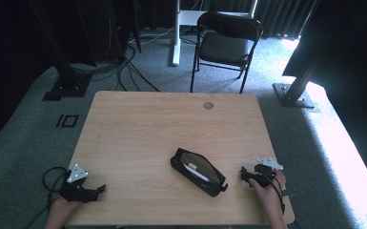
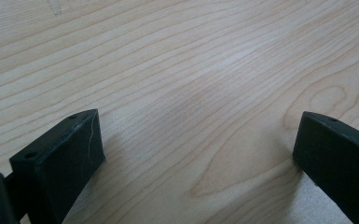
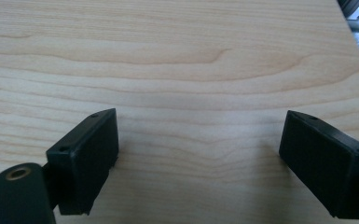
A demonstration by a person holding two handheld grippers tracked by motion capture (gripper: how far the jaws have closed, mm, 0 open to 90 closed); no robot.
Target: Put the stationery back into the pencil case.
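Your left gripper (image 1: 100, 189) and right gripper (image 1: 243, 172) rest at the table's (image 1: 138, 124) near edge, jaws spread, empty. Between them, the black pouch (image 1: 198, 172) looks soft and light. Pinch its open rim.

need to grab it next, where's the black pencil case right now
In the high view the black pencil case lies open on the table, front centre-right, nearer the right hand-held gripper.

Pouch (image 1: 199, 171) contents too small to identify beyond a pale item; both forearms cut off at the high view's bottom edge.
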